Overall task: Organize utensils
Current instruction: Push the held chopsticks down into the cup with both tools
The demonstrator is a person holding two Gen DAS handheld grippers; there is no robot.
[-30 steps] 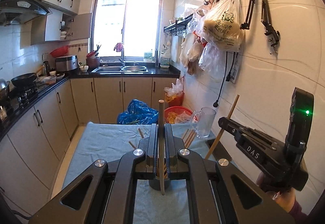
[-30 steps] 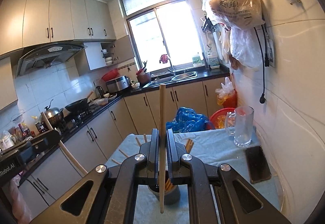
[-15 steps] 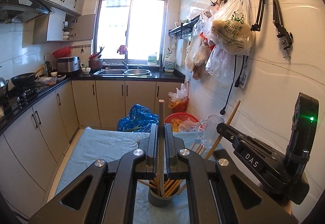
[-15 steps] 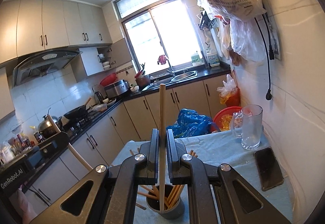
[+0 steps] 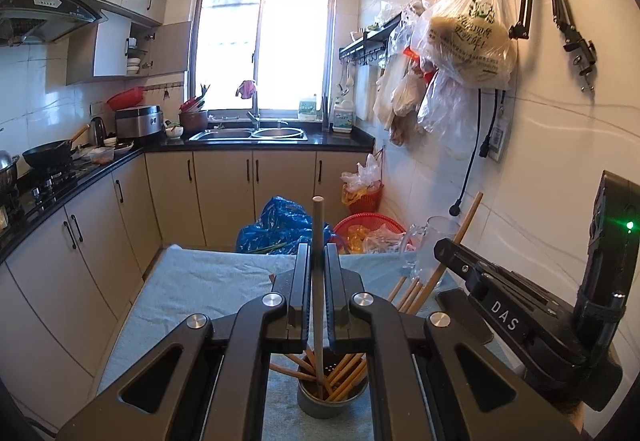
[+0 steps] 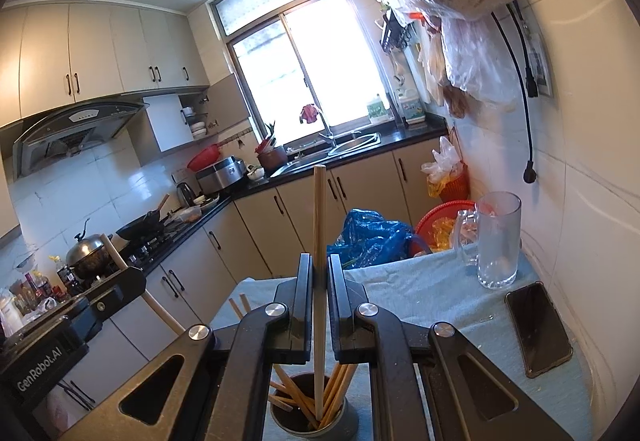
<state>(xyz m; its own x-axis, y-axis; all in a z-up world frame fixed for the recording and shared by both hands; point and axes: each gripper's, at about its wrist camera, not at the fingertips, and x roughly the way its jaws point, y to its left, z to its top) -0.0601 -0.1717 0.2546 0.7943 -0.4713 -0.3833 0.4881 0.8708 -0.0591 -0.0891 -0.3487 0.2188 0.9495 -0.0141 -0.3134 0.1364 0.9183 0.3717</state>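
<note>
The left wrist view shows a wooden chopstick (image 5: 318, 281) standing upright, pinched between the closed jaws of the left gripper (image 5: 318, 269), with its lower end down inside a small dark metal cup (image 5: 332, 399) that sits on the table's pale blue cloth (image 5: 200, 281). The cup already holds a bundle of other chopsticks (image 5: 344, 373) leaning against its rim. To the right in this view, the right gripper (image 5: 452, 253) grips a second chopstick (image 5: 460, 241) that slants upward toward the wall. In the right wrist view that same chopstick (image 6: 319, 281) runs straight up between the right gripper's (image 6: 319, 273) jaws, which are closed on it, and its lower tip reaches into the cup (image 6: 312, 425) among the leaning sticks (image 6: 296, 397). The left gripper (image 6: 116, 281) appears at the left edge there, with its chopstick (image 6: 140, 293) angled across the lower cabinets. A couple of loose chopsticks (image 6: 240, 305) lie on the cloth (image 6: 420, 293) beyond the cup. Farther right on the table stand a clear glass mug (image 6: 496, 241) and, just beside it nearer the camera, a dark phone (image 6: 538, 327) lying flat by the tiled wall. Past the table's far edge sit a blue plastic bag (image 6: 372, 233) and a red basket (image 6: 444, 217) on the floor.
</note>
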